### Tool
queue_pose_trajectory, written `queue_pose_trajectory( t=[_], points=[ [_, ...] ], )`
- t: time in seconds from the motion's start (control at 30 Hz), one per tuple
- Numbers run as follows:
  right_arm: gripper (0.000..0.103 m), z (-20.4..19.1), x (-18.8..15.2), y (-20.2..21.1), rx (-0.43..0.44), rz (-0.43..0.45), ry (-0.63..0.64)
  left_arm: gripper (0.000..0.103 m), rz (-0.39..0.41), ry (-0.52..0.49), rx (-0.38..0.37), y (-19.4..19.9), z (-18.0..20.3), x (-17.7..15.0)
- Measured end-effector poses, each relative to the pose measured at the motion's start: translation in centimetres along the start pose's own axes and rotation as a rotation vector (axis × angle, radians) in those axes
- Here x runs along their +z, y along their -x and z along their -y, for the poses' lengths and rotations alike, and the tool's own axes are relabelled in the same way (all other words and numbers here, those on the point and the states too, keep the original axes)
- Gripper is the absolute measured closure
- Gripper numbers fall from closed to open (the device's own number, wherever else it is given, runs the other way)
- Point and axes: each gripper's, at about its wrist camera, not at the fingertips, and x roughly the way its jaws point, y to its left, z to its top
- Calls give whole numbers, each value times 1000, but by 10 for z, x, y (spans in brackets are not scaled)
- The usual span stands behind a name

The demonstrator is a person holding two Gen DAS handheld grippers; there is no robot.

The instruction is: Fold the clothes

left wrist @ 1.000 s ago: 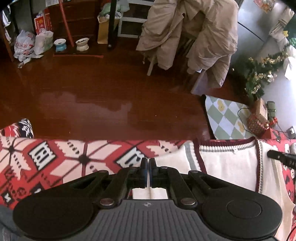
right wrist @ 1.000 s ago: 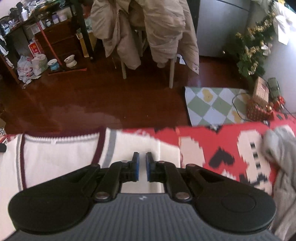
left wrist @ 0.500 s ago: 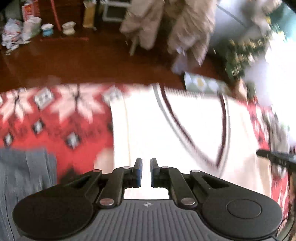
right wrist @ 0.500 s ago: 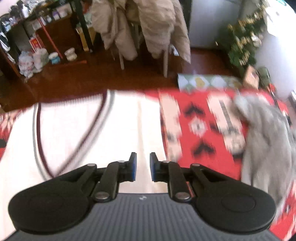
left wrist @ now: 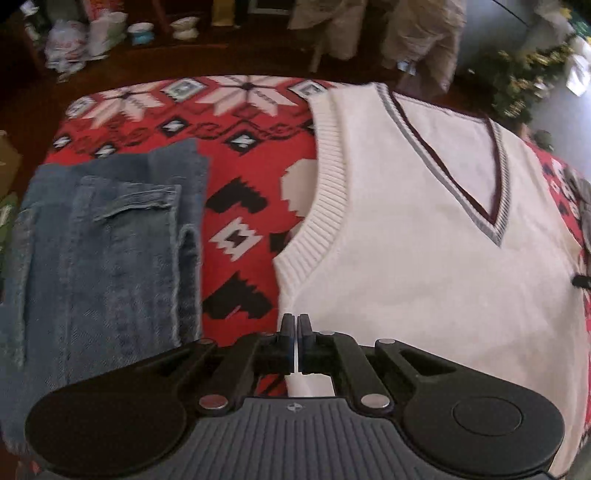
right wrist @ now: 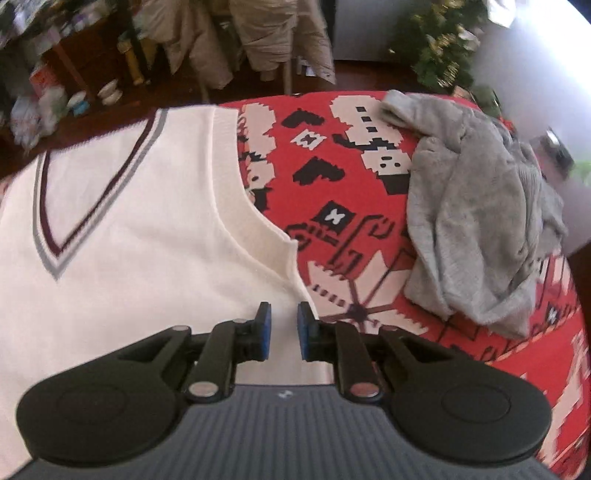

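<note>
A cream sleeveless knitted vest with a grey-and-maroon striped V-neck point(left wrist: 424, 236) lies spread flat, front up, on a red blanket with white and black geometric and snowflake patterns point(left wrist: 240, 155); whether a bed or a counter lies under the blanket cannot be told.

The left gripper point(left wrist: 295, 334) hangs over the vest's lower left edge with its jaws pressed nearly together; a thin strip of cream knit shows in the slit between them, though whether the pads actually pinch it is not clear.

The right gripper point(right wrist: 283, 328) hangs over the vest's lower right edge, just below the armhole point(right wrist: 258, 229). Its blue-padded jaws stand slightly apart, with cream knit visible behind the gap and nothing pinched.

Left of the vest, apart from it on the blanket, lie folded blue denim jeans point(left wrist: 107, 258). Right of the vest, well apart, sits a crumpled grey fleece garment point(right wrist: 476, 221).

Beyond the vest, past the blanket's far edge, two small bowls point(left wrist: 162, 29) stand on the dark floor; their contents cannot be seen.
</note>
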Motion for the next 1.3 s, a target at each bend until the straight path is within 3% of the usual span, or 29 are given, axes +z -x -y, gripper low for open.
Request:
queue_pose_trajectory(
  t=[0.1,0.2,0.27,0.4,0.53,0.77,1.0,1.13,1.3],
  points=[
    [86,1,8,8,12,0,20,97,57,49,30,14,13,0],
    [86,0,20,20,60,43,4,97,119,135,-15,21,28,4],
    [86,-15,31,21,94,87,58,97,151,152,-40,14,43,17],
    [86,-51,53,3,134,160,169,97,172,118,-73,-10,71,42],
    [86,-75,61,-22,135,151,193,97,167,42,-69,-32,83,51],
    [85,-60,1,-7,100,102,238,96,127,-58,-39,-20,66,-1],
    [71,4,-62,31,49,-12,183,96,44,-80,9,4,36,-55],
    [72,22,-70,45,-3,-41,161,96,9,-38,8,15,28,-61],
    [73,1,-42,53,55,39,127,96,82,0,-75,18,51,-37]
  ],
)
